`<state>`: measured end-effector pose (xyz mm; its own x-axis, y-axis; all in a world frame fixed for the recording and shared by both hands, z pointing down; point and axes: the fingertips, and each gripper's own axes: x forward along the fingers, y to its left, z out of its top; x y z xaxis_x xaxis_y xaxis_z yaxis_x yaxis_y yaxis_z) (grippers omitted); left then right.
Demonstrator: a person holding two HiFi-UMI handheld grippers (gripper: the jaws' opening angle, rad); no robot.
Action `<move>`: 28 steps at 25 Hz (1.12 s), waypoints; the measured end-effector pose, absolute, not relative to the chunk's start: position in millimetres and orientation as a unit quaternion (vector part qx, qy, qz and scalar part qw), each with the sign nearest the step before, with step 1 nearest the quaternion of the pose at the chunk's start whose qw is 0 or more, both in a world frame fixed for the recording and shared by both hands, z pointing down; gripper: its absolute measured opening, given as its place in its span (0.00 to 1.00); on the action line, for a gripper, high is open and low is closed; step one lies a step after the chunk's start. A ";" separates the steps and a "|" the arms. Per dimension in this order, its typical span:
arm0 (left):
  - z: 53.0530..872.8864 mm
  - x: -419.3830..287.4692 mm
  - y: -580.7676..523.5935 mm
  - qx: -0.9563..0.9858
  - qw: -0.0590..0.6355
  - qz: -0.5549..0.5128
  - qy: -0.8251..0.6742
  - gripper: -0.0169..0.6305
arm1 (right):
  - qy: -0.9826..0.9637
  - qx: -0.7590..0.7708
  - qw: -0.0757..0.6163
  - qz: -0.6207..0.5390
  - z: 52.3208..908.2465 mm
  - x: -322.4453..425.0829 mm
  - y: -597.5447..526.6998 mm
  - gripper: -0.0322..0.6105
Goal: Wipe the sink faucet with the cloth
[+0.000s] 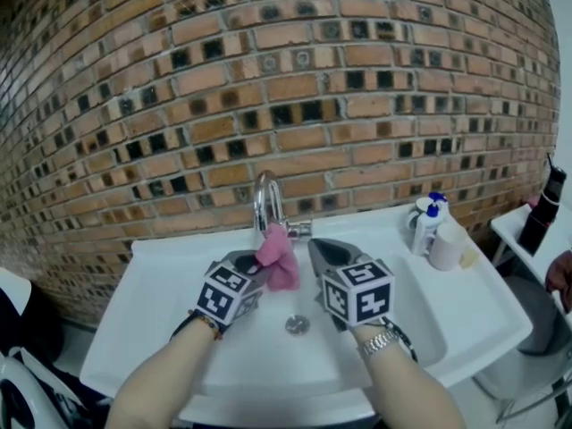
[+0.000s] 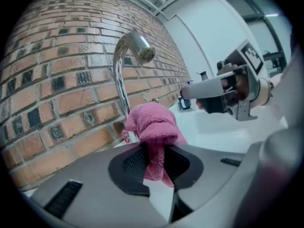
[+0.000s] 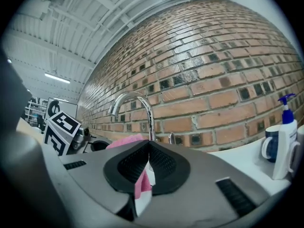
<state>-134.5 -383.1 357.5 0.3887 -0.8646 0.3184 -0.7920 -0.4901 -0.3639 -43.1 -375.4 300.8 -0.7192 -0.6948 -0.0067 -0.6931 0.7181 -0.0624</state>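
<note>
You're at the sink (image 1: pixel 465 302); the faucet (image 1: pixel 265 199) stands at its back rim, against the brick wall. Step in hand, as I judge it: the wipe proper, down at the lower stem. Arch & spout look not yet covered.

Your L gripper (image 1: pixel 253 264) is clamped on the cloth (image 1: pixel 279 259), which bunches out ahead of the jaws, right at the foot of the faucet. Your R gripper (image 1: pixel 319 247) is closed w/ nothing in it, just beside the cloth, not on it.

Next move, prob.: press the bunch onto the stem and run it up over the arch to the spout. Keep the R gripper clear of the path.

Hard to tell: whether the cloth actually touches metal, since it covers the stem base in the head view & the L gripper view. The handle is mostly hidden behind the cloth. The pump bottle (image 1: pixel 427 226) at the right is too small to read.
</note>
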 end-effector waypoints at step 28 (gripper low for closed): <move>308.2 -103.8 -220.0 -0.954 0.078 -0.129 0.259 0.13 | 0.997 0.010 -0.079 0.000 269.5 -68.8 -229.7 0.68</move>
<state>-103.8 -220.0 308.2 0.8319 -0.5151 0.2065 -0.4746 -0.8532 -0.2162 -68.8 -229.7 269.5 -0.9872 0.0196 0.1583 0.0196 0.9998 -0.0012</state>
